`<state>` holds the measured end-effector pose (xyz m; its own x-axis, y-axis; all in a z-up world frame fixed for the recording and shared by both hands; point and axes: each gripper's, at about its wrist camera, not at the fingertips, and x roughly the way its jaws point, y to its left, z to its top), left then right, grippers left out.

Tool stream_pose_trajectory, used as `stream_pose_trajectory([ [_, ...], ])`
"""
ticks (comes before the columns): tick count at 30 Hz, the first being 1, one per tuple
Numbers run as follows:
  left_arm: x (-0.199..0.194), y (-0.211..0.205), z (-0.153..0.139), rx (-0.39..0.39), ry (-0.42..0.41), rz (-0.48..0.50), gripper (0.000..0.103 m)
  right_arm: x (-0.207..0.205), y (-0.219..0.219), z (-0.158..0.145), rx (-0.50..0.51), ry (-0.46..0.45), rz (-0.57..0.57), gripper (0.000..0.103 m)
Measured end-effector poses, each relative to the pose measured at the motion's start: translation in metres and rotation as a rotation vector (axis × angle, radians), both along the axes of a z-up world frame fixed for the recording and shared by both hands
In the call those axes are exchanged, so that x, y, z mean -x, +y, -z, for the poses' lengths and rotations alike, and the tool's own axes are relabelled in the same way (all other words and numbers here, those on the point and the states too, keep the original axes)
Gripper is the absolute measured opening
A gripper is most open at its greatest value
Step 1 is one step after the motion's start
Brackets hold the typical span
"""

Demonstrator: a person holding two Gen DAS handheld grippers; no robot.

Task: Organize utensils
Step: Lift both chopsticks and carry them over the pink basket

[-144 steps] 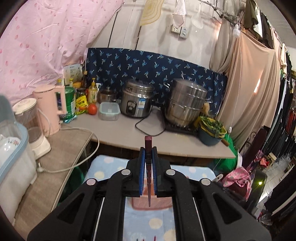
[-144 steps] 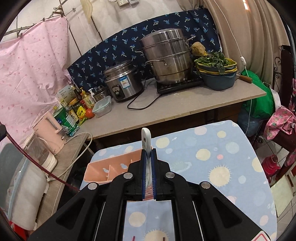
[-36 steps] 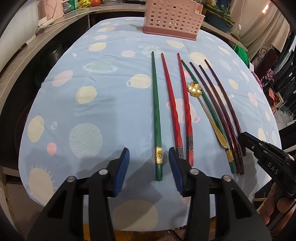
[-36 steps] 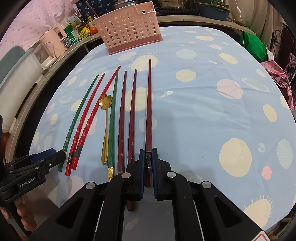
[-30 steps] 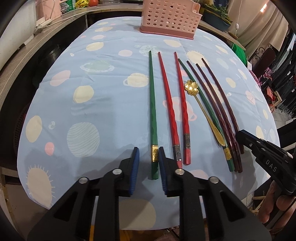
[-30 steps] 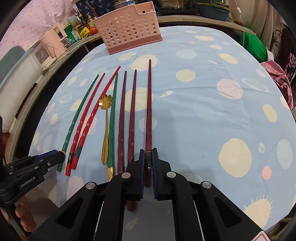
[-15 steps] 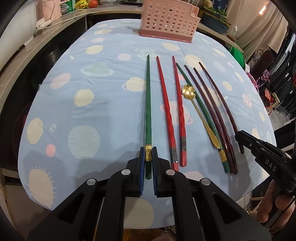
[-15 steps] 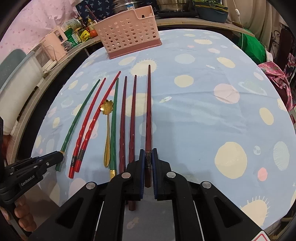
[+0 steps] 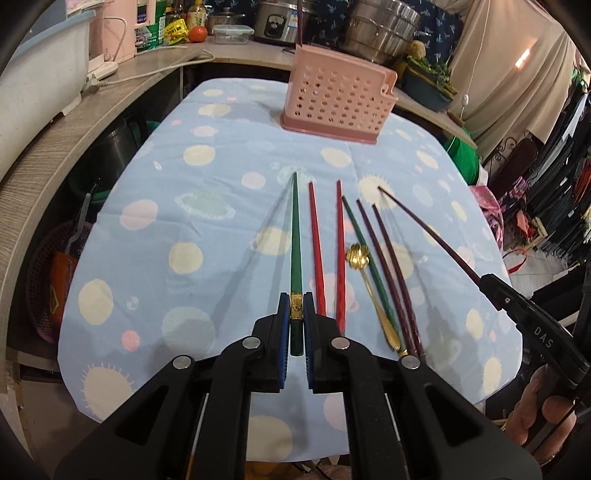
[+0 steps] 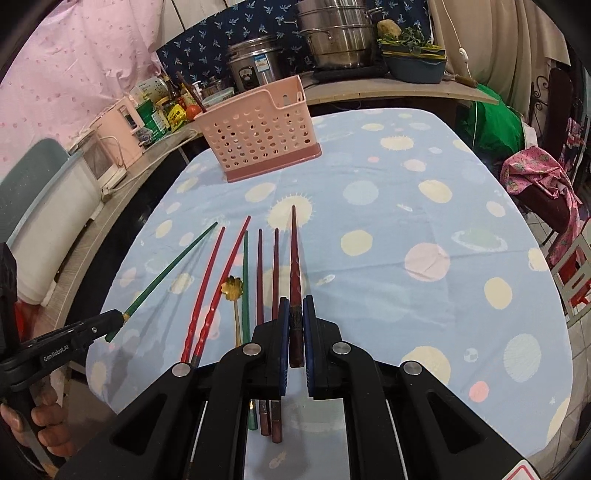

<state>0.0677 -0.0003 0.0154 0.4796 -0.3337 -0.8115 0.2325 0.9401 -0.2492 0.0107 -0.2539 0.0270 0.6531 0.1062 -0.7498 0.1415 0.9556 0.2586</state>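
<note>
My left gripper (image 9: 295,312) is shut on a green chopstick (image 9: 295,243) and holds it lifted above the table, tip pointing toward the pink perforated utensil basket (image 9: 338,99). My right gripper (image 10: 294,317) is shut on a dark red chopstick (image 10: 294,258), also lifted. On the blue spotted tablecloth (image 9: 207,206) lie two red chopsticks (image 9: 317,251), another green one (image 9: 369,254), two maroon ones (image 9: 391,266) and a gold flower spoon (image 9: 364,264). The basket (image 10: 258,140) holds a chopstick and a white utensil.
A counter behind the table holds a rice cooker (image 10: 253,68), steel steamer pots (image 10: 334,35), bottles and a pink kettle (image 10: 118,129). A green bag (image 10: 495,127) and pink cloth on a chair (image 10: 535,177) stand right of the table.
Both grippers have risen and tilted up, lifting their chopsticks off the cloth. The left gripper closed on the green chopstick about a second ago.
</note>
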Motion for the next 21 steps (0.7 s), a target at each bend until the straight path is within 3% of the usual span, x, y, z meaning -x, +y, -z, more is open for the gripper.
stream_pose_trajectory([
  [21, -0.060, 0.015, -0.097, 0.055, -0.217, -0.081, 0.007, -0.039, -0.026, -0.089, 0.014, -0.186, 0.042, 0.007],
])
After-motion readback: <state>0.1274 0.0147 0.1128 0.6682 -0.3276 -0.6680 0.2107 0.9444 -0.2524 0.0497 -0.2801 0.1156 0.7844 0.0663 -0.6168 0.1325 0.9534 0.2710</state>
